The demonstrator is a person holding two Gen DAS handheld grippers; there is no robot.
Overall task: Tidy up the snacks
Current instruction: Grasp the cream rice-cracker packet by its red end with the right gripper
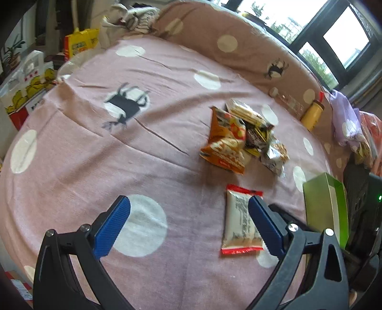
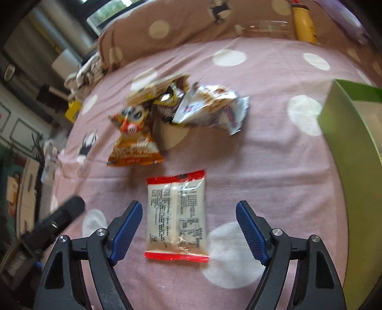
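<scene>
A white snack packet with red ends (image 2: 177, 215) lies flat on the pink dotted sheet (image 2: 262, 155). My right gripper (image 2: 189, 207) hangs over it, open, with a blue pad on either side and neither touching. In the left wrist view the same packet (image 1: 238, 221) lies just left of the right-hand fingertip of my left gripper (image 1: 188, 205), which is open and holds nothing. Further back sits a loose pile of snack bags (image 1: 241, 133) (image 2: 176, 107), an orange bag (image 2: 135, 150) nearest. A green open box (image 2: 346, 133) (image 1: 322, 207) stands at the right.
A brown dotted pillow (image 1: 238, 43) borders the far side of the bed, with a yellow bottle (image 1: 312, 114) and a clear jar (image 2: 267, 28) against it. Boxes and a yellow bag (image 1: 81, 43) stand off the bed's left edge. Crumpled cloth (image 1: 136, 16) lies at the far corner.
</scene>
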